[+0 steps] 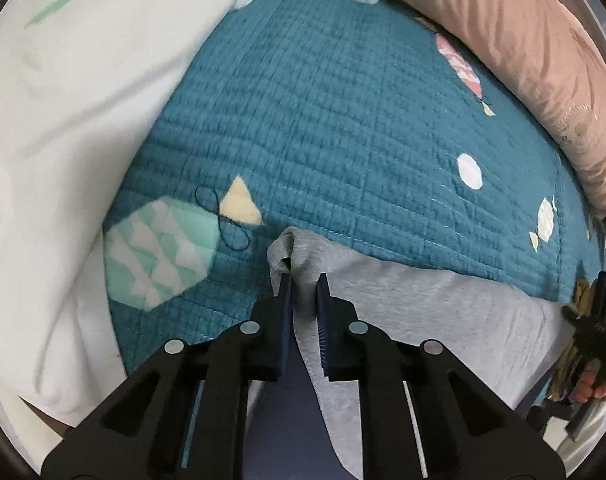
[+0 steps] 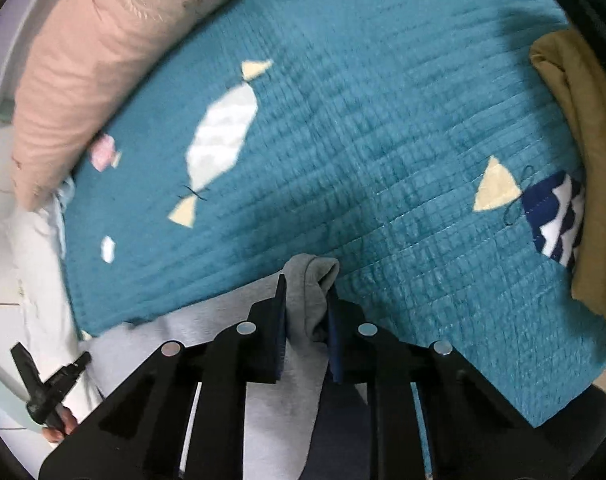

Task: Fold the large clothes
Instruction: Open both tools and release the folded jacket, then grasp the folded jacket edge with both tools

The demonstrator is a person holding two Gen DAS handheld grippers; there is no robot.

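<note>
- We see the left gripper [image 1: 303,280] pointing steeply down at the bed, clenched on a bunched corner of the grey garment [image 1: 423,300] at lower centre of the left wrist view.
- The right gripper [image 2: 307,294] tips down the same way, clamped on another gathered corner of that grey garment [image 2: 271,380], low in the middle of the right wrist view.
- In the lower right of the left view we catch the person's hand [image 1: 595,390] wrapped around the other tool's handle; in the right view fingers [image 2: 59,430] show at lower left.
- The garment lies along the bottom of both frames on the teal quilt [image 1: 363,120], its far edge running straight between the two held corners.
- Beyond that edge the quilt is open teal ground, scattered with candy-shaped patches.
- A pink pillow [image 1: 523,60] borders the upper right of the left view; white bedding [image 1: 63,120] fills the left side.
- In the right view a mustard-brown cloth [image 2: 583,140] is piled at the right edge, with a dark item above it.
- We can read no writing or labels anywhere.
</note>
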